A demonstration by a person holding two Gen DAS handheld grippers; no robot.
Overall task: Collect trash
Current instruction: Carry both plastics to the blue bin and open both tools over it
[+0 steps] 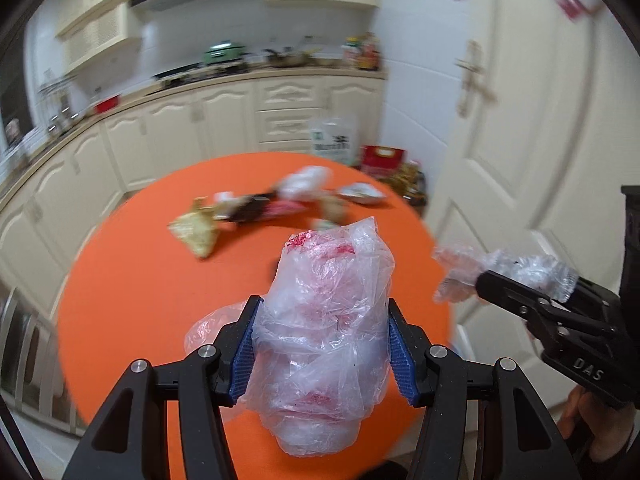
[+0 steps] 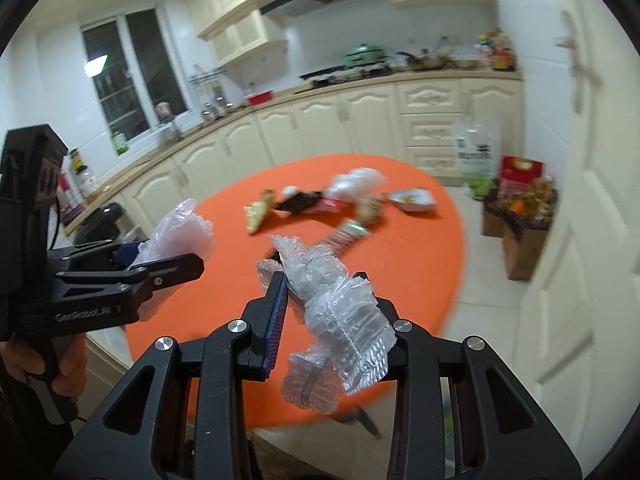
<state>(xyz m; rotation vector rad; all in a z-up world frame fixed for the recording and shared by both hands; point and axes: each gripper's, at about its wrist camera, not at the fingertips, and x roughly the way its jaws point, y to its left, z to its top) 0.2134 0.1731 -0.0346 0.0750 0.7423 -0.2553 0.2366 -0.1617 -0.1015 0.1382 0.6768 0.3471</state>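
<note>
My left gripper (image 1: pixel 321 312) is shut on a crumpled clear plastic bag with red print (image 1: pixel 328 320), held above the near side of the round orange table (image 1: pixel 132 280). My right gripper (image 2: pixel 325 286) is shut on a wad of clear crinkled plastic film (image 2: pixel 340 312), also lifted over the table's near edge. In the left wrist view the right gripper (image 1: pixel 480 280) shows at the right with its film (image 1: pixel 460 268). The left gripper (image 2: pixel 192 264) and its bag (image 2: pixel 180 228) show at the left of the right wrist view. More trash lies mid-table: a yellowish wrapper (image 1: pixel 196 232), a dark packet (image 1: pixel 252 208), a white plastic lump (image 1: pixel 306 180).
A white dish (image 2: pixel 412 200) sits at the table's far right. Cream kitchen cabinets (image 2: pixel 320 128) curve behind the table. A white door (image 1: pixel 520 140) stands at the right, with a plastic bag (image 2: pixel 478 156) and boxes (image 2: pixel 520 216) on the floor beside it. A hand (image 2: pixel 36 364) grips the left tool.
</note>
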